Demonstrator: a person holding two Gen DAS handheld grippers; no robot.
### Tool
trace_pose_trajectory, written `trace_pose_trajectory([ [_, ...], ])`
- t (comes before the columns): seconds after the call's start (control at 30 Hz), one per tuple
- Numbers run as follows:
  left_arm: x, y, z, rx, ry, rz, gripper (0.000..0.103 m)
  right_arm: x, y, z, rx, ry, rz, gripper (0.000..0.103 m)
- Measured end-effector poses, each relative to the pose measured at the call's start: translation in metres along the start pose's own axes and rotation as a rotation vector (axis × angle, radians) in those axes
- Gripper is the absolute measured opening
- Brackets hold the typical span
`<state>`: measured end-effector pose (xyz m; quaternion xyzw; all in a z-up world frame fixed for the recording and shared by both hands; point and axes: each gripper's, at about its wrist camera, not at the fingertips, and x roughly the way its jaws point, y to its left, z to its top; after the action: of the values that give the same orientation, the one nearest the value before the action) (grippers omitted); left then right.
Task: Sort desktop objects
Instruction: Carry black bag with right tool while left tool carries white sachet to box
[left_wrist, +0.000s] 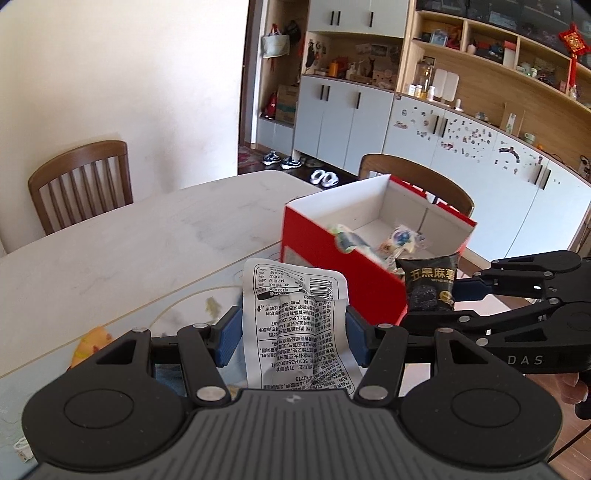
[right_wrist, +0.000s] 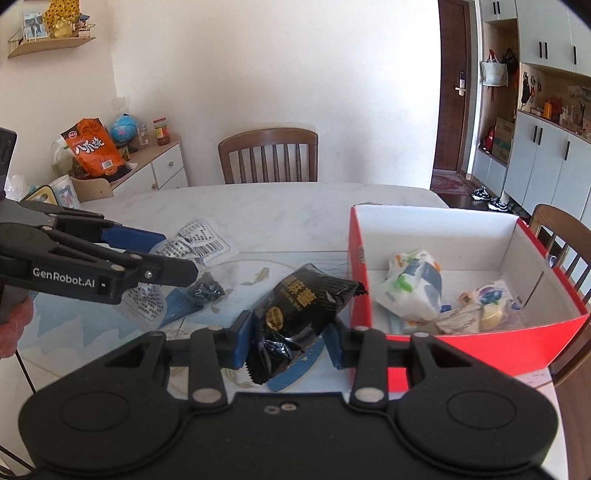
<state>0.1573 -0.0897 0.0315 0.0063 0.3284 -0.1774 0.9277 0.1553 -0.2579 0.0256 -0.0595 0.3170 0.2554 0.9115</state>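
My left gripper (left_wrist: 291, 336) is shut on a white snack packet (left_wrist: 295, 314) with black print, held up above the table. In the right wrist view the left gripper (right_wrist: 177, 254) comes in from the left with that white packet (right_wrist: 201, 240) between its blue pads. My right gripper (right_wrist: 288, 339) is shut on a black snack packet (right_wrist: 295, 310) with gold lettering, just left of the red box (right_wrist: 360, 258). In the left wrist view the right gripper (left_wrist: 443, 299) holds the black packet (left_wrist: 430, 286) in front of the red box (left_wrist: 332, 266). Several wrapped snacks (right_wrist: 413, 288) lie inside the box.
The pale marble table (right_wrist: 295, 210) carries a mat with fish drawings (right_wrist: 258, 275) and a small dark item (right_wrist: 205, 290). A yellow thing (left_wrist: 90, 345) lies at the left. Wooden chairs (right_wrist: 267, 155) stand around. A side cabinet holds an orange snack bag (right_wrist: 92, 147).
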Motion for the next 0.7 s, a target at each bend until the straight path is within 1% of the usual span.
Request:
trace_pose_trajectory([
  [0.33,0.015,-0.031,0.019,0.0,-0.001,-0.029,0.058,-0.012,-0.037,0.008,0.027,0.002,0.02,0.039],
  [0.7,0.041,-0.06,0.039,0.0,-0.001,-0.025,0.058,-0.012,-0.086,0.015,0.041,-0.003,0.035,0.039],
])
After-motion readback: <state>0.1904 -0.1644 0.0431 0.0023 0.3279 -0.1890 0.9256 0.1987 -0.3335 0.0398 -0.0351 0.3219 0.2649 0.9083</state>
